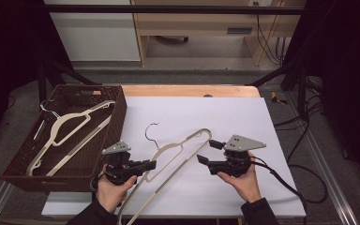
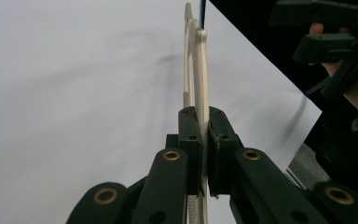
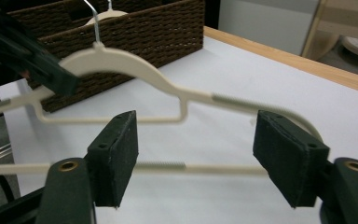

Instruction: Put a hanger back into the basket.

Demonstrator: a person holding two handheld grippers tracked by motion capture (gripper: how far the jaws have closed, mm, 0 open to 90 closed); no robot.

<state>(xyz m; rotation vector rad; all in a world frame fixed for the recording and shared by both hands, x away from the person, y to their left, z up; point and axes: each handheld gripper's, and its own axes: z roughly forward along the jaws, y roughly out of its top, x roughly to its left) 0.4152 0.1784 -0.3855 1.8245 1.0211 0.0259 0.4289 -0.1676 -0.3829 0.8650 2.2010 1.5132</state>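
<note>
Hanger transfer toward the basket

Hanger (image 1: 180, 149), cream plastic with a metal hook, sits over the white sheet (image 1: 243, 117) near the middle of the table. We see the left gripper (image 1: 151, 164) clamped on one shoulder of it; in the left gripper view the two pads press flat against the arm from both sides. The right gripper (image 1: 209, 152) stands with its jaws apart at the other shoulder. In the right gripper view the lower bar runs between the pads, and neither pad touches it.

A second hanger (image 1: 68, 133) of the same kind already lies in the woven basket (image 1: 117, 122) at the left edge of the sheet.

Our judgement of the step: carry the held hanger left to the basket. To do it well we would keep the grip firm near the shoulder, lift until the far end clears the basket wall, and keep the hook from snagging the weave or the hanger inside.

No brand, label or writing is legible on any item.
</note>
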